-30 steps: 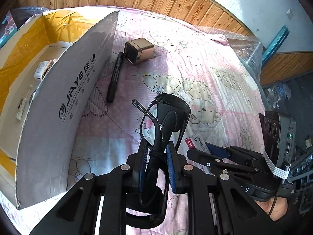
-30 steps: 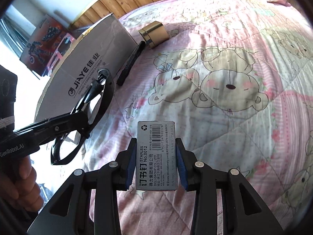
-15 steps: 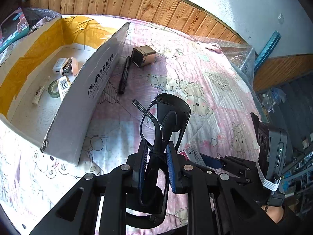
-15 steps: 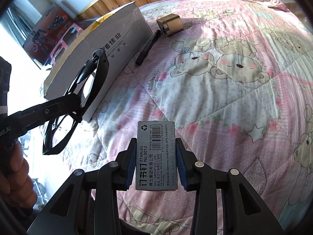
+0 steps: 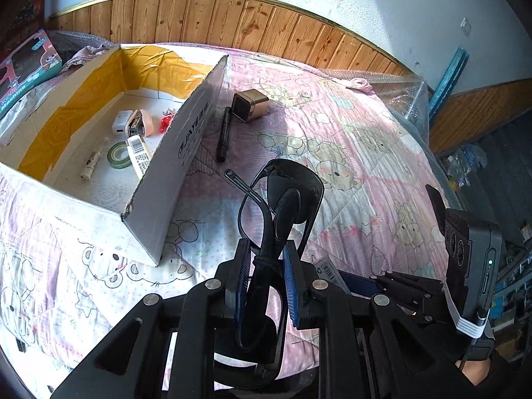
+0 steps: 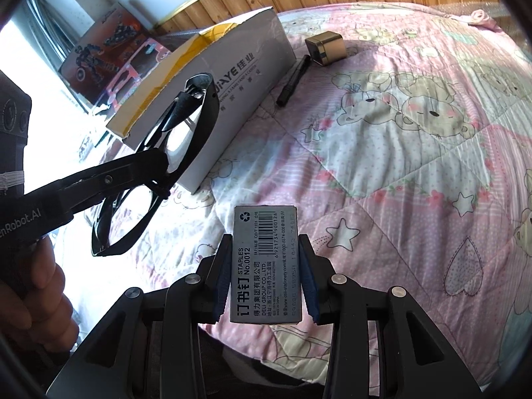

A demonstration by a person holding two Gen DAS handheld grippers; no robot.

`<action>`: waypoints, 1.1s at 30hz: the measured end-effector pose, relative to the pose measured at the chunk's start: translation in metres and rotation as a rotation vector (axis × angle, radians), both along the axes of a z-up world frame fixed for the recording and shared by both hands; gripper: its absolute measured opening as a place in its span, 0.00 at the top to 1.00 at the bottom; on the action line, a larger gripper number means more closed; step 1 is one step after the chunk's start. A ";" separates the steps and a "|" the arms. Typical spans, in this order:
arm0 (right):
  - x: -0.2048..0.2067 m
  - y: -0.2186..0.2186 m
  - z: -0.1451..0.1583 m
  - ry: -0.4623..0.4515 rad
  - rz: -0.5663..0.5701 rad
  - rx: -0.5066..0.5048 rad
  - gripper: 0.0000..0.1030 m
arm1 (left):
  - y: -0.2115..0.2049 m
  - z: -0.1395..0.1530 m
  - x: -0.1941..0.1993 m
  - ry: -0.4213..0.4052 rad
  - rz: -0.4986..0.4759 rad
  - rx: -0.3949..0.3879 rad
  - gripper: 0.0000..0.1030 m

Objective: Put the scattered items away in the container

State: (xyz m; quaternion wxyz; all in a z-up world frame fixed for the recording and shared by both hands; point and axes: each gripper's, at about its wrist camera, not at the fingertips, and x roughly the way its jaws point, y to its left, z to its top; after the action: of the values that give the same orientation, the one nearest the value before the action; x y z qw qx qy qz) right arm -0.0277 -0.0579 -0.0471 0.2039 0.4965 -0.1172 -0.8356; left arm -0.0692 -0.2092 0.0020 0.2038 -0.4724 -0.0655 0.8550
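Both tongs have risen and drawn back from the bed over the last second: in the left wrist view the cardboard box, earlier seen only as a near wall, now shows its open interior at 10 o'clock, and in the right wrist view it sits farther off at 11 o'clock.

Left tongs: clenched on the folded black glasses, gripped at the frame with lens and temples projecting forward, off the bedspread. The right wrist view confirms the grasp, glasses held in front of the box wall.

Right tongs: clenched on the grey staples box, label upward, clear of the quilt.

Box contents visible: a tape roll, a barcoded packet, a white tube and several small items I cannot identify.

Outstanding on the bed: a black pen just beside the outer box wall at 12 o'clock, and a gold cube near its far end.

Assessment: both loads are lifted and ready for transfer. The height gained should let the tongs clear the rim. The glasses' loose temple could snag the torn cardboard edge. Two items remain afterwards.
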 end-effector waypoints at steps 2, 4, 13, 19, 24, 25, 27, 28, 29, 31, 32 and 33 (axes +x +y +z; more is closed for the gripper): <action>0.001 -0.004 0.005 0.012 0.010 0.001 0.62 | -0.002 0.003 0.003 0.010 0.004 0.000 0.80; 0.002 -0.007 0.010 0.025 0.017 0.004 0.62 | -0.004 0.006 0.005 0.019 0.005 0.000 0.80; 0.004 -0.021 0.031 0.075 0.054 0.014 0.62 | -0.010 0.022 0.011 0.060 0.011 0.010 0.80; 0.000 -0.026 0.041 0.093 0.069 0.007 0.62 | -0.015 0.030 0.013 0.065 0.015 0.027 0.80; -0.004 -0.027 0.052 0.112 0.078 0.003 0.62 | -0.022 0.035 0.010 0.056 0.028 0.057 0.80; -0.005 -0.027 0.054 0.118 0.081 0.005 0.62 | -0.024 0.036 0.009 0.056 0.028 0.060 0.80; -0.008 -0.028 0.060 0.128 0.087 0.005 0.62 | -0.026 0.039 0.007 0.056 0.034 0.066 0.80; -0.010 -0.028 0.063 0.132 0.090 0.003 0.62 | -0.028 0.040 0.006 0.054 0.036 0.074 0.80; -0.012 -0.028 0.066 0.137 0.092 0.002 0.62 | -0.029 0.042 0.005 0.054 0.041 0.080 0.80; -0.016 -0.030 0.072 0.146 0.102 0.001 0.62 | -0.033 0.047 0.003 0.061 0.046 0.088 0.80; -0.018 -0.031 0.075 0.151 0.107 0.001 0.62 | -0.034 0.050 0.002 0.066 0.051 0.089 0.80; -0.020 -0.031 0.078 0.156 0.113 -0.001 0.62 | -0.036 0.052 0.001 0.068 0.055 0.093 0.80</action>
State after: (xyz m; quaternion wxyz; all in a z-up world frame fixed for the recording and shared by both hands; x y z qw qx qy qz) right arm -0.0473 -0.0893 0.0305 0.2594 0.4358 -0.0734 -0.8587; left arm -0.0686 -0.2453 0.0538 0.2043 -0.4311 -0.1113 0.8718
